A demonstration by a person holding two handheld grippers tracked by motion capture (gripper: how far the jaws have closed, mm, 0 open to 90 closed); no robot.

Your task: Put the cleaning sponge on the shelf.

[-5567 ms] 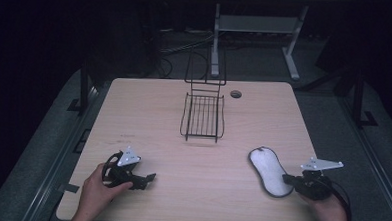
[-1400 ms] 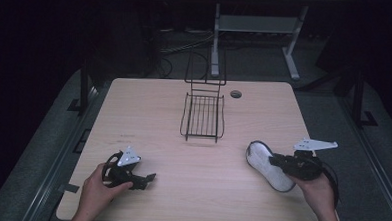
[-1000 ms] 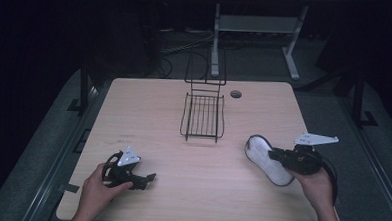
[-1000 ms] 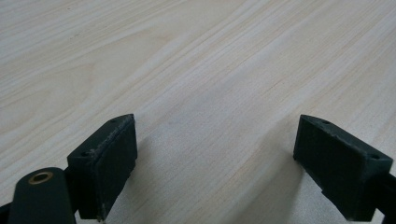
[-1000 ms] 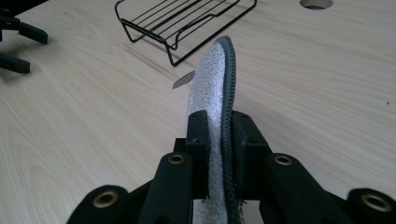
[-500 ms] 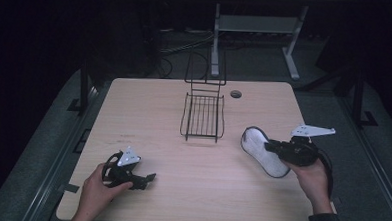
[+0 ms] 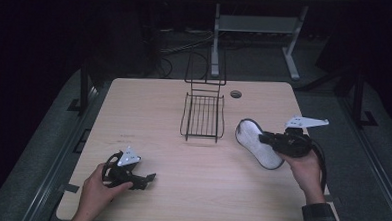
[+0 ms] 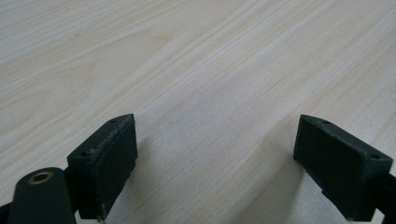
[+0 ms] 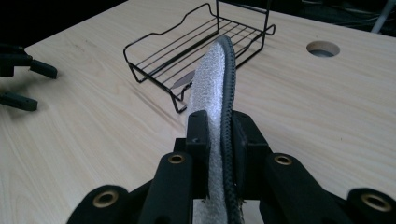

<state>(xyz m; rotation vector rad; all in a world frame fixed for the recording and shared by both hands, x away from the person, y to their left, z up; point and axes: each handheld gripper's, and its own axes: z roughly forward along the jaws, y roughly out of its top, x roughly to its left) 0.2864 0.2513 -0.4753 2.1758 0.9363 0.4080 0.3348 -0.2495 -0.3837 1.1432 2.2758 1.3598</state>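
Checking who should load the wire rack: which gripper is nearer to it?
Right. The right gripper, shut on the insole, is just right of the wire rack; the left gripper rests open near the table's front-left edge.

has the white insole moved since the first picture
Yes. The white insole, clamped in the right gripper, has come off the table and shifted up-left toward the wire basket.

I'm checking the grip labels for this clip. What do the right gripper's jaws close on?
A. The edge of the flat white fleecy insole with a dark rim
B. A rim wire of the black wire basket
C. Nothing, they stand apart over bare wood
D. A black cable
A: in the right gripper view the right gripper has both jaws pressed on the flat white fleecy insole with a dark rim, which sticks out toward the black wire basket.
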